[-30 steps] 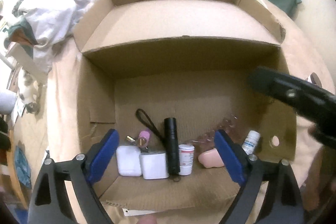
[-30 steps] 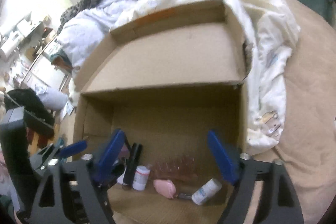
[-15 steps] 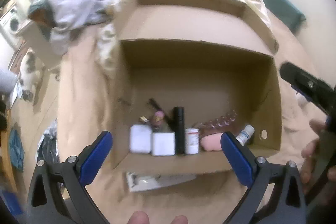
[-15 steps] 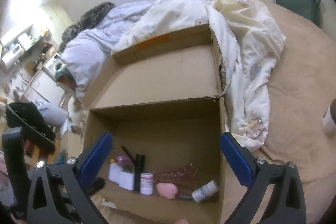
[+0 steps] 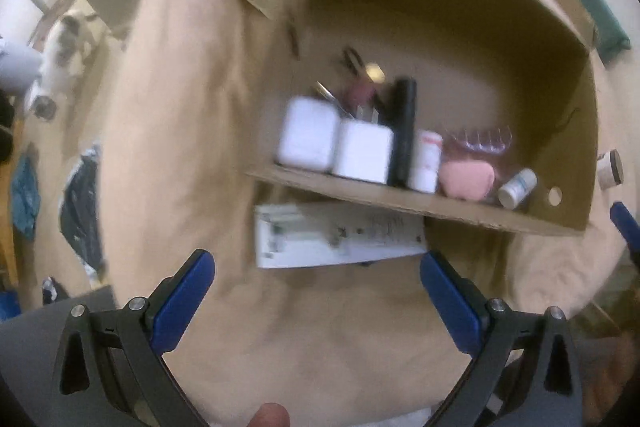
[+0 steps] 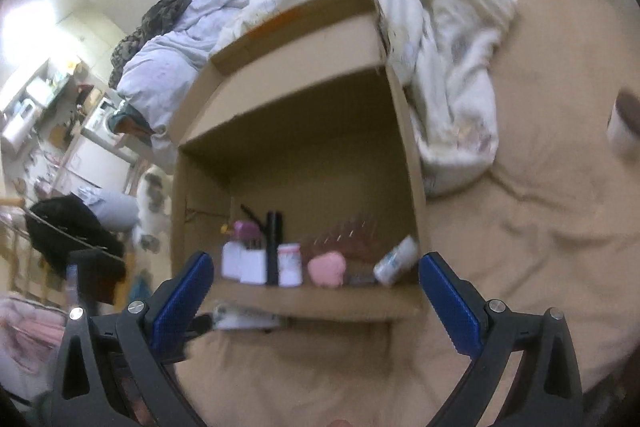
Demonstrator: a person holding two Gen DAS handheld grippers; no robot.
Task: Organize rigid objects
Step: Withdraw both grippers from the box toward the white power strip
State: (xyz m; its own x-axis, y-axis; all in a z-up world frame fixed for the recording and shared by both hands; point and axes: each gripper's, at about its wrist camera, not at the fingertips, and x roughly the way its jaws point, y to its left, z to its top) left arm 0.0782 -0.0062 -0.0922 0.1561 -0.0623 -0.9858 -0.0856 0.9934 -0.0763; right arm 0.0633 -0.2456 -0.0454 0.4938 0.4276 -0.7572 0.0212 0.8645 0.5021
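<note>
An open cardboard box (image 5: 460, 215) (image 6: 412, 187) stands on the tan bed cover. Along its near wall lie two white cases (image 5: 308, 143), a black flashlight (image 5: 404, 131) (image 6: 274, 247), a small white bottle with a red label (image 5: 426, 163) (image 6: 290, 265), a pink case (image 5: 466, 179) (image 6: 326, 269), a clear pink comb (image 5: 480, 143) and a white bottle on its side (image 5: 518, 187) (image 6: 396, 261). My left gripper (image 5: 316, 275) is open and empty, above the cover in front of the box. My right gripper (image 6: 312, 277) is open and empty, also in front of the box.
A white printed sheet (image 5: 332, 241) lies under the box's near edge. A white cup with a dark lid (image 6: 624, 125) (image 5: 610, 169) stands on the cover right of the box. Crumpled white bedding (image 6: 440, 27) lies behind and right of the box. Furniture and clutter fill the floor at left.
Both grippers have drawn back out of the box and toward me, staying open and empty. The left view has swung left, so the box now sits at the upper right.
</note>
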